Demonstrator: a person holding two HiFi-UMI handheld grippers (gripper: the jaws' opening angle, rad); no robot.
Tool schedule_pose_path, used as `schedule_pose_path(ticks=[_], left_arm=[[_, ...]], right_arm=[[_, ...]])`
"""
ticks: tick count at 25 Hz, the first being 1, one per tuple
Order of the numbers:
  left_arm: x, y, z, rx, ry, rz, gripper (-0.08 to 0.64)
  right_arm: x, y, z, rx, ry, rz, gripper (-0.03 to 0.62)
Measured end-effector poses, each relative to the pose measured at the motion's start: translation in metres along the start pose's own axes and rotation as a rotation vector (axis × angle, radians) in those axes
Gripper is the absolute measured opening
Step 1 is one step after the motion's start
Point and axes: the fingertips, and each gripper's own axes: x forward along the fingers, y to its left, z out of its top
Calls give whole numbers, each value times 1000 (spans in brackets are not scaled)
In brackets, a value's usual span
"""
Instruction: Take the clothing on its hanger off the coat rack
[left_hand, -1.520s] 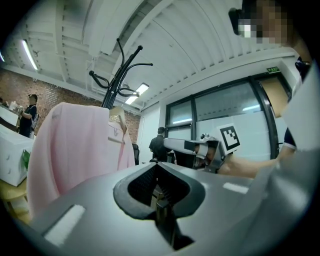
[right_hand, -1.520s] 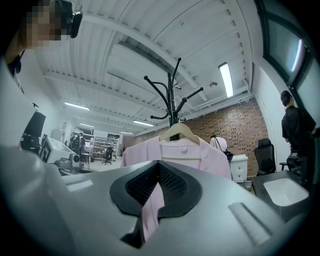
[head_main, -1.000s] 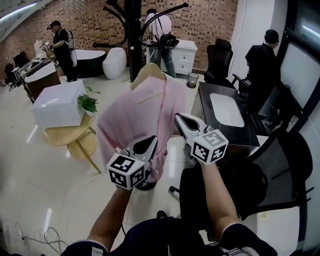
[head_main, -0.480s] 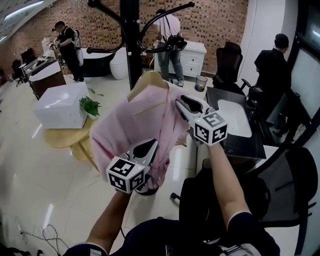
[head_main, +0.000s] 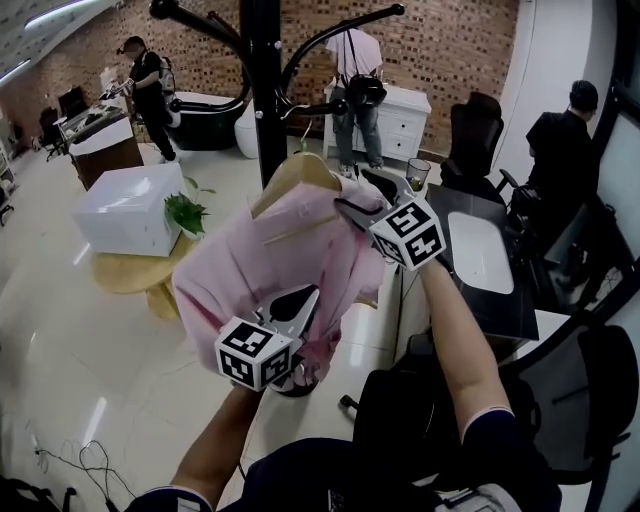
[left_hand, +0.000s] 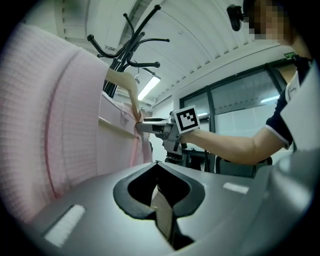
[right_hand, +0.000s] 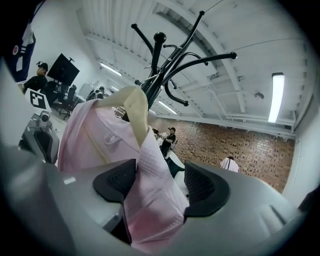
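A pink garment (head_main: 265, 255) hangs on a wooden hanger (head_main: 290, 170) hooked on the black coat rack (head_main: 265, 90). My right gripper (head_main: 343, 207) is at the garment's right shoulder. Its jaws have just been opening and now stand wide. In the right gripper view, pink cloth (right_hand: 152, 195) and the hanger's end (right_hand: 135, 107) lie between the spread pads (right_hand: 202, 187) of the right gripper (right_hand: 160, 180), not squeezed. My left gripper (head_main: 308, 297) sits lower, in front of the garment's hem. In the left gripper view, the left gripper (left_hand: 157, 164) has its tips together and the garment (left_hand: 65, 125) is off to its left.
A white box (head_main: 125, 205) and a plant stand on a round wooden table (head_main: 120, 275) at left. A dark desk (head_main: 480, 300) is at right and a black office chair (head_main: 440, 400) is below my right arm. Several people stand at the back by a white cabinet (head_main: 400, 115).
My right gripper has risen to the hanger's right shoulder, rolled, and spread its jaws around the cloth. The left gripper has shifted only a little by the hem.
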Motion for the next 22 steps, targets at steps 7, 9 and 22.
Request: schedule_pose_path(ticks=[7, 9, 22], left_arm=[[4, 7, -4, -8, -2, 23, 12], [3, 10, -2, -4, -8, 31, 12], [-2, 11, -5, -11, -2, 30, 12]], right_arm=[[28, 8, 3, -97, 51, 82, 208], [33, 8, 2, -124, 69, 81, 153], [23, 6, 8, -249, 36, 0, 109]])
